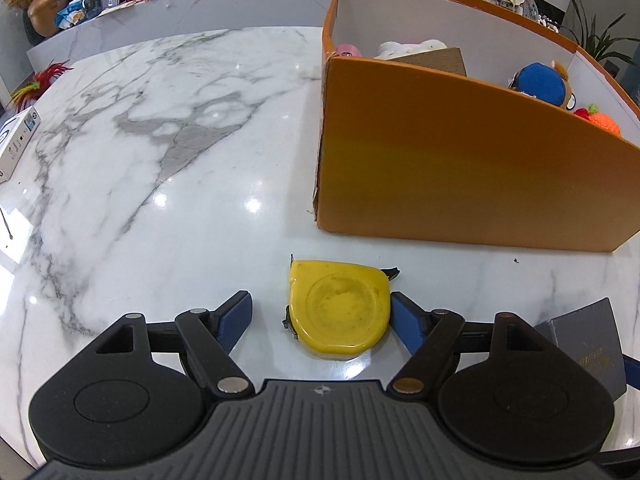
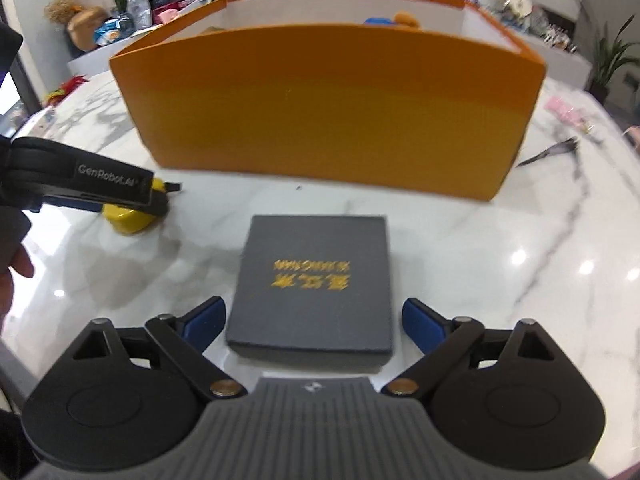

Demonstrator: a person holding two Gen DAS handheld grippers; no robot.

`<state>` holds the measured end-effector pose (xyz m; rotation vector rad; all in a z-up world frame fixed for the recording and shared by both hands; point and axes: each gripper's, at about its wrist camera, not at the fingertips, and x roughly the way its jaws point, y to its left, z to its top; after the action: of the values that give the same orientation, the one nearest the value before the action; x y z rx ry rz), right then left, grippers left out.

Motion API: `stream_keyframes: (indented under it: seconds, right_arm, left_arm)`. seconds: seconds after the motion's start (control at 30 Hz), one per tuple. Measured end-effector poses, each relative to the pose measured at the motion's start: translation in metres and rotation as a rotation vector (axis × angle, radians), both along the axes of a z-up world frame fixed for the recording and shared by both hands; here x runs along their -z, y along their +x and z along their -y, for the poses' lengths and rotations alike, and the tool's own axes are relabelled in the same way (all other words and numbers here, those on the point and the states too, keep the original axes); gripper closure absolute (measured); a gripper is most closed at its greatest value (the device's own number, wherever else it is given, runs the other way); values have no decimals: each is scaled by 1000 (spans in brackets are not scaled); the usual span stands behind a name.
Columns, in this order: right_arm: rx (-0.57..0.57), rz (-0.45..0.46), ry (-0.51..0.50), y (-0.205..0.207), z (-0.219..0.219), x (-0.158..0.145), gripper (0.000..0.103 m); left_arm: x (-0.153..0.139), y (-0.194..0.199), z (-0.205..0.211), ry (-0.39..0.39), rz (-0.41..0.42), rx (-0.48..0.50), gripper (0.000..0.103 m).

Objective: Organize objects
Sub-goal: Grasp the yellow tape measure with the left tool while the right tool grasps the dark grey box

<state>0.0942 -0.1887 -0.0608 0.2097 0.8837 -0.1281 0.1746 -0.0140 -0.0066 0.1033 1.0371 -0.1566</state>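
partly done: toys already in orange box (image 1: 460, 168). still on desk (image 1: 160, 200): yellow tape measure (image 1: 340, 312) between open left gripper (image 1: 322, 316) fingers, ungripped; dark gift box (image 2: 314, 284) between wide-open right gripper (image 2: 312, 326) fingers, ungripped.

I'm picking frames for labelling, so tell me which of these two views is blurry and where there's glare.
Left wrist view: sharp; ceiling lights glare as white spots on the marble table beyond the yellow tape measure. Right wrist view: soft with motion blur, smearing the orange box and the gold lettering on the grey box; glare spots at right. Both show fisheye bending.
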Motion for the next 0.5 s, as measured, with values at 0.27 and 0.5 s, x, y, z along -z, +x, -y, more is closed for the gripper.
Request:
stream_keyframes:
  seconds: [0.27,0.5]
  right_arm:
    - [-1,33,-56,4,-3,8,1]
    - [6,79,-66,3,-2,14,1]
  left_arm:
    - [7,-1,0,15,45,-20,12]
    - [7,-7,0,18,73,-25,11]
